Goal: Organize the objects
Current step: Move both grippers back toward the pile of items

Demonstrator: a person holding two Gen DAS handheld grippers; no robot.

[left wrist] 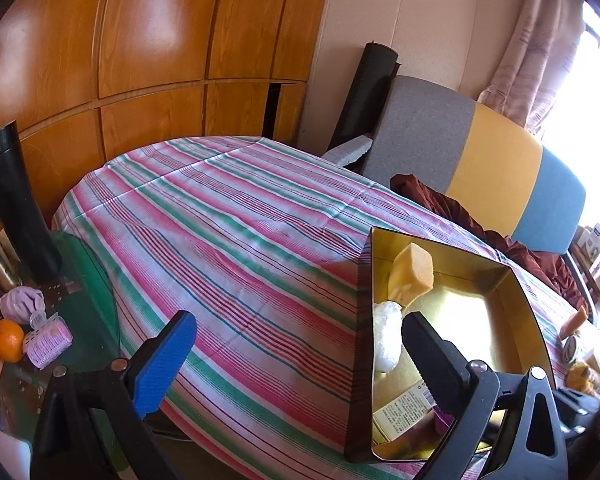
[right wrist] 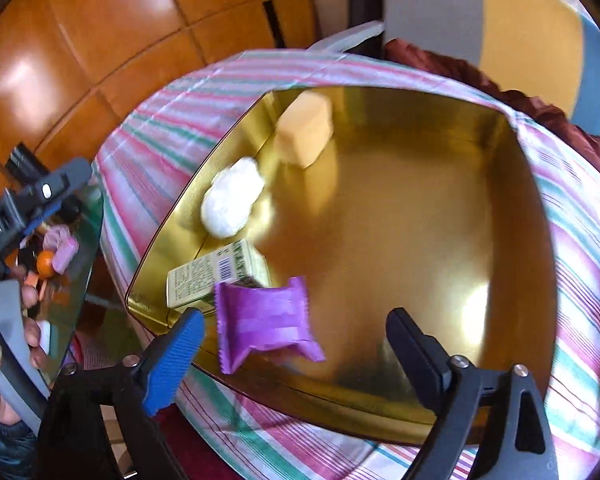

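Clutter sits at the far left on a green glass side table [left wrist: 96, 304]: an orange [left wrist: 7, 339], a lilac cloth ball [left wrist: 22, 304], a pink hair roller [left wrist: 47, 342] and a tall black tube [left wrist: 18, 208]. Next comes the left gripper [left wrist: 296, 360], jaws spread with nothing between them, hanging over the striped cloth [left wrist: 228, 232]. Right of it stands a gold tin [right wrist: 440, 208] on that cloth. Along the tin's left wall lie a yellow sponge [right wrist: 306, 132], a white ball [right wrist: 232, 204] and a small printed box [right wrist: 216, 274]. A purple packet [right wrist: 264, 322] lies tilted against the box, just in front of the right gripper [right wrist: 294, 344], whose jaws stand wide apart and clear of it. Farther right, a dark red cloth [left wrist: 496, 232] is bunched against a grey, yellow and blue chair back [left wrist: 496, 164].
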